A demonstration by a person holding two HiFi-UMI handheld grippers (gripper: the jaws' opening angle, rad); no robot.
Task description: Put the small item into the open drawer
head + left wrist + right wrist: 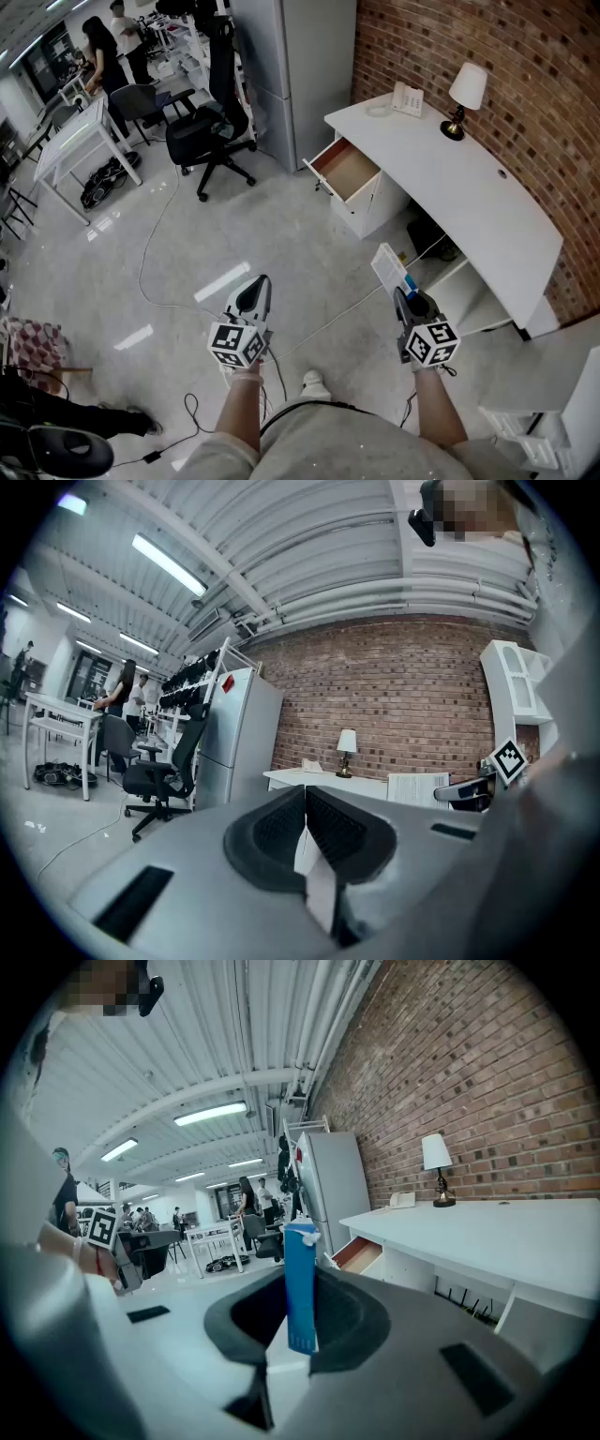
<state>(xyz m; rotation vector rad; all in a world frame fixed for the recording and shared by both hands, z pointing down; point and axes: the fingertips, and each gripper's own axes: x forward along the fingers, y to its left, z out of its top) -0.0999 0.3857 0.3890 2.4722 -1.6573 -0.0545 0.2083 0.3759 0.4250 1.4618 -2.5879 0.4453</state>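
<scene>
Pinching the flat blue-and-white box (300, 1265) by its lower end in my right gripper (298, 1333), left gripper (305, 829) shut and empty, I judge it light, stiff yet crushable, well apart from the open drawer (349, 171) under the desk (469, 192).

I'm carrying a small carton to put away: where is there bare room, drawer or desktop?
The open drawer looks bare inside. The white desk is bare from the lamp to its near end. Crowded only at the far end: telephone and lamp.
</scene>
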